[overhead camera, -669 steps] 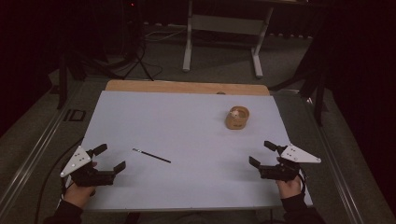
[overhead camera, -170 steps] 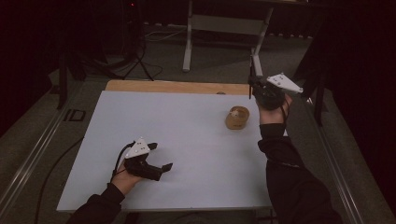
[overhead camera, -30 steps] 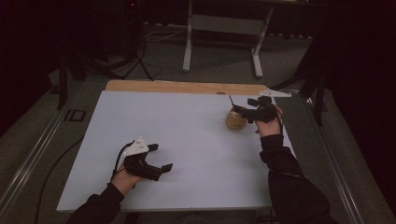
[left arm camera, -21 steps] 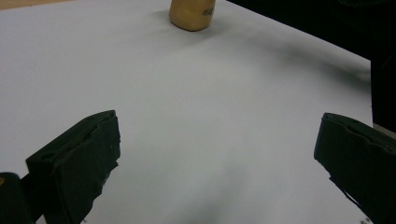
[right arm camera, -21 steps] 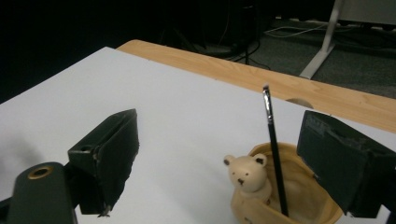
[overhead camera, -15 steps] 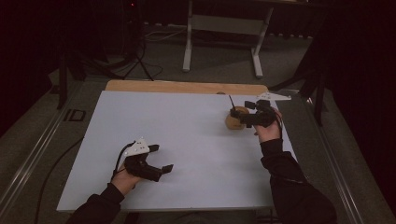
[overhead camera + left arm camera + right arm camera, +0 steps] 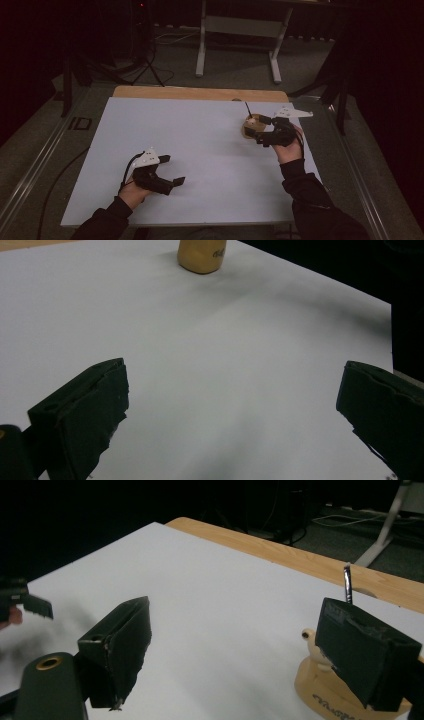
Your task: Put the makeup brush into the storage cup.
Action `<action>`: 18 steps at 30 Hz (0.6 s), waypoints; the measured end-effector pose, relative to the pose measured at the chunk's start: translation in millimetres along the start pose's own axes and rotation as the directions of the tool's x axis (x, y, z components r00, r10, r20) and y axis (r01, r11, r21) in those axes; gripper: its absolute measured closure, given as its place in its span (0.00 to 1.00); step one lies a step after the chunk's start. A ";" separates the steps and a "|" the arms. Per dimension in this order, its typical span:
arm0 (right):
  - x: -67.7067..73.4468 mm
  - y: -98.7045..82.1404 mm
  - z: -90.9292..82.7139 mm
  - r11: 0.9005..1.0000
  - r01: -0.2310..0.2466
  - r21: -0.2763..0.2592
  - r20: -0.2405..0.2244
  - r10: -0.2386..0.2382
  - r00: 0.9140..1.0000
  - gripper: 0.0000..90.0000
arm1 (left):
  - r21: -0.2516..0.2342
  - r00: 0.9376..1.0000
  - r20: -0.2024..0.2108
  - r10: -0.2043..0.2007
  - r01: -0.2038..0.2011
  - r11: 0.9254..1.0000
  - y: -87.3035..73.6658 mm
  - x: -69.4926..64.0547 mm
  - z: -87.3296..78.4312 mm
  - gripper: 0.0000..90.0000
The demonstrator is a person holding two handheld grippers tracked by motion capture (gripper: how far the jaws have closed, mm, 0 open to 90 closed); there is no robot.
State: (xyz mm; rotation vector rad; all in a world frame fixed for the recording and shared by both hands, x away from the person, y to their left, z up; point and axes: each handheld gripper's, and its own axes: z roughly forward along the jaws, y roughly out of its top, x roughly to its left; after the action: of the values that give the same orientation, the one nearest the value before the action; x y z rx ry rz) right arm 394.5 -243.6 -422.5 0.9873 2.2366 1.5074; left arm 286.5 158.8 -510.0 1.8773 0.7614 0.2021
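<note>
Pale wood is what the small round holder [image 7: 253, 127] is made of, and in the high view it stands on the white table top [image 7: 200, 150] toward the far right part of the sheet, with a thin dark pen [image 7: 247, 108] rising tilted out of it; the right gripper [image 7: 264, 131] sits just beside the holder on its right, touching or nearly so, its jaws parted and pointing left across the holder, closed on nothing that can be made out; the left gripper [image 7: 172, 170] rests well apart from the holder, toward the near left of the sheet, its jaws spread wide and empty; a strip of bare wooden board [image 7: 200, 93] runs along the far edge beyond the holder. In the left gripper view the two black jaws stand far apart with bare white sheet between them, and the holder [image 7: 202, 255] shows far ahead at the top edge, its upper part cut off. In the right gripper view the jaws are open wide with nothing gripped between them; the holder [image 7: 330, 690] lies low at the right, partly behind the right-hand jaw, and the pen [image 7: 347, 582] stands up above that jaw; left of the holder, far across the sheet, the other gripper [image 7: 25, 602] shows at the picture's edge.
</note>
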 end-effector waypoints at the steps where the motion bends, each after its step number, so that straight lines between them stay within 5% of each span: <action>1: 1.7 -1.8 -0.7 1.000 0.001 -0.001 -0.006 -0.001 1.000 0.16 | 0.000 1.000 0.000 -0.001 0.001 1.000 0.0 0.0 -0.1 0.01; 18: 22.6 -33.9 -11.4 0.999 0.031 0.012 -0.084 -0.029 0.996 0.16 | -0.002 1.000 -0.006 0.002 -0.002 1.000 -0.2 0.4 -0.3 0.01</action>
State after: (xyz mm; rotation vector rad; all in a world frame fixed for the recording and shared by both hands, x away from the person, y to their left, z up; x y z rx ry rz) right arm 358.5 -244.3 -444.7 0.9057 2.3112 1.5506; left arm 286.7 159.3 -510.1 1.8767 0.7629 0.2101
